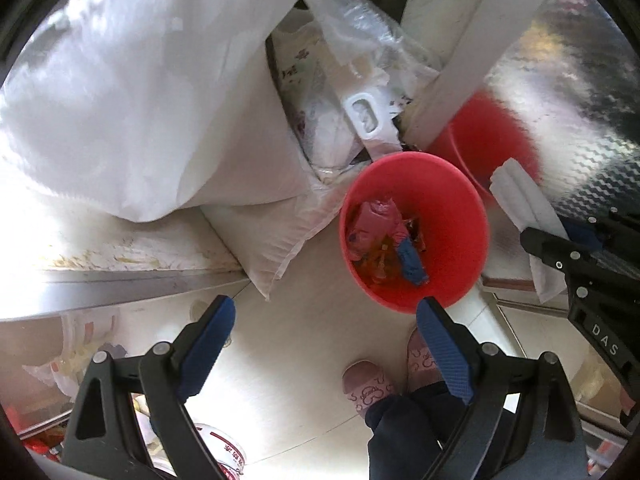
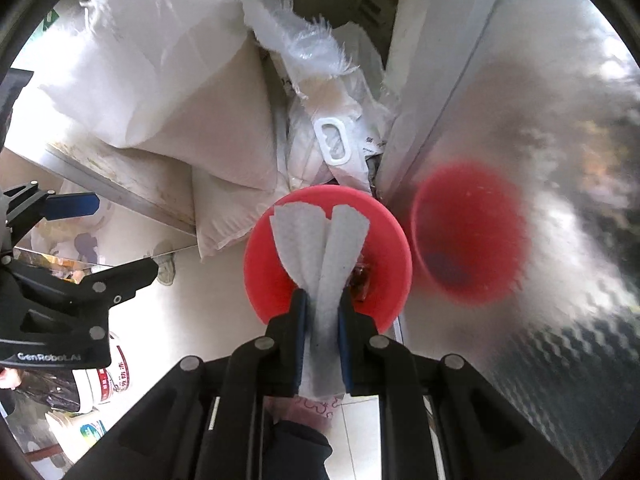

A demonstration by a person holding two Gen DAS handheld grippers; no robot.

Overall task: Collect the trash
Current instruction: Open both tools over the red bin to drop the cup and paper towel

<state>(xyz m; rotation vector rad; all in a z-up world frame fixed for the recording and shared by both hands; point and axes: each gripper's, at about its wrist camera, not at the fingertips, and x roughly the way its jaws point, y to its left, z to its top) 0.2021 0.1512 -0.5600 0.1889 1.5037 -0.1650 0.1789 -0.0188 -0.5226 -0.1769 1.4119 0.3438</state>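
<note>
A red bin [image 1: 460, 220] stands on the pale floor, holding a pink wrapper [image 1: 376, 220], a blue scrap [image 1: 410, 258] and orange bits. My left gripper [image 1: 325, 306] hangs open just in front of it, pointing down, with nothing between its blue pads. My right gripper [image 2: 323, 298] is shut on a folded white paper towel [image 2: 320, 236], whose loose end fans out over the red bin [image 2: 264, 280]. In the left wrist view the right gripper [image 1: 560, 248] and its paper towel [image 1: 520, 196] come in from the right edge. The left gripper [image 2: 126, 236] shows at the left of the right wrist view.
Large white sacks [image 1: 152, 100] lean behind and left of the bin. A bag with a plastic handle [image 2: 334, 142] is wedged behind it. A shiny metal panel [image 2: 520, 160] on the right mirrors the bin. A person's pink slippers [image 1: 368, 388] stand close by. A white printed tub [image 1: 224, 448] sits lower left.
</note>
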